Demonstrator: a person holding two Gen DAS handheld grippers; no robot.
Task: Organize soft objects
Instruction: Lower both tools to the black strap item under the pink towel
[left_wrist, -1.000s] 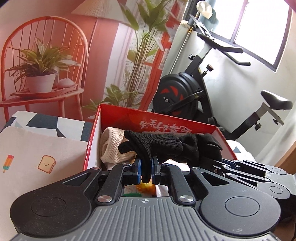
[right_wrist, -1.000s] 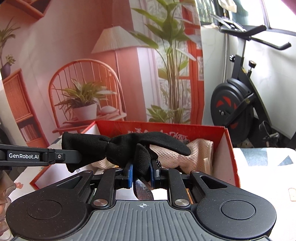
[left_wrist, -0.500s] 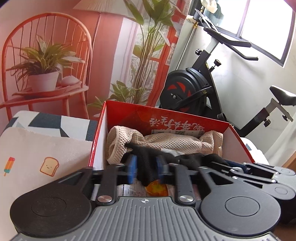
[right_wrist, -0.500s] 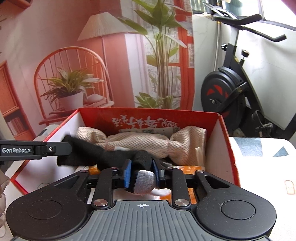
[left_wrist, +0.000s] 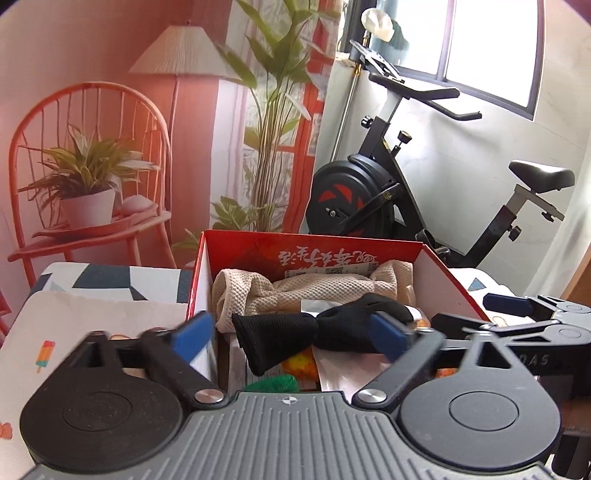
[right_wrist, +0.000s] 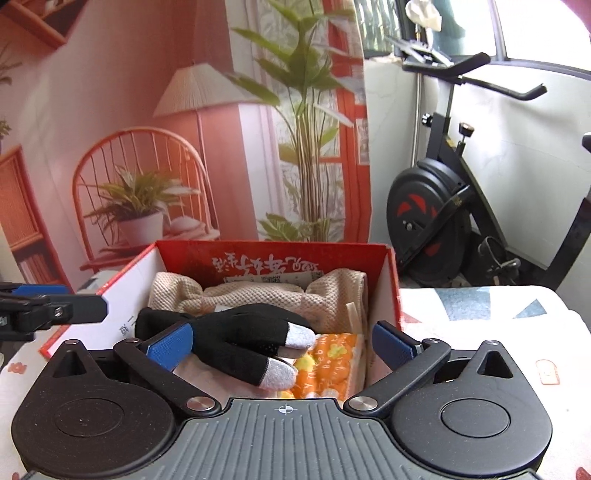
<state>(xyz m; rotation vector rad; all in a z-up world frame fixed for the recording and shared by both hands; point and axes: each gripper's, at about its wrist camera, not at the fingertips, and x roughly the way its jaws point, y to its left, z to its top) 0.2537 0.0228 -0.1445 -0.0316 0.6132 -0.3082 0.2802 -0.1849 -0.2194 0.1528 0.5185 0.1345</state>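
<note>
A black glove (left_wrist: 273, 332) with grey fingertips lies loose in the red cardboard box (left_wrist: 199, 266), on top of a beige knitted cloth (left_wrist: 314, 290) and an orange patterned cloth (right_wrist: 328, 365). My left gripper (left_wrist: 291, 334) spans the glove's cuff end and its jaws are opening, pads clear of the fabric. My right gripper (right_wrist: 280, 343) spans the glove (right_wrist: 236, 332) at its finger end, jaws also opening and not pressing on it. Each gripper shows at the edge of the other's view, with the right one's fingers (left_wrist: 506, 301) beside the box.
The box (right_wrist: 393, 288) stands on a table with a blue and white patterned cover (right_wrist: 472, 306) and a white mat with toast and ice-lolly prints (left_wrist: 74, 332). Behind it hangs a printed backdrop (left_wrist: 110, 110). An exercise bike (left_wrist: 369, 192) stands at the back right.
Both grippers were shut on the black glove and held it above the box. Both have opened wide, and the glove has dropped onto the cloths inside the box.
</note>
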